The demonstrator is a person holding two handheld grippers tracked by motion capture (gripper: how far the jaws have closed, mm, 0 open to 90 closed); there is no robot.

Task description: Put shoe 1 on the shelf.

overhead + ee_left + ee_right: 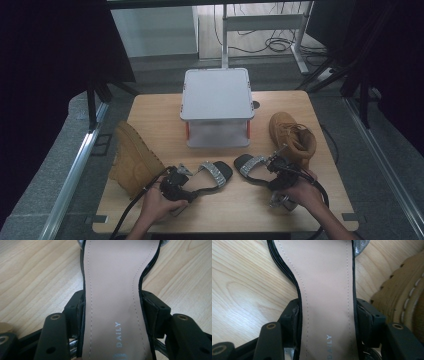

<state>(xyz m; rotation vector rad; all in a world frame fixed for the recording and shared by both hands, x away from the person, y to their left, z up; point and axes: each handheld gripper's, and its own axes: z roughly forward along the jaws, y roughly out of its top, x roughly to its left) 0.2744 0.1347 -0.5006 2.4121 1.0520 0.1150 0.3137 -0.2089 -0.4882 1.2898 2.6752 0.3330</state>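
Each claw, left (112, 312) and right (328, 315), clenches a black sandal's tan insole (112, 277) printed "DAILY".

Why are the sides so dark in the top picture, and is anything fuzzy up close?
High view: black curtains darken both sides, while the table is evenly lit. Left gripper view: the sandal insole is sharp, with soft glare on the wood. Right gripper view: the tan boot looks slightly blurred.
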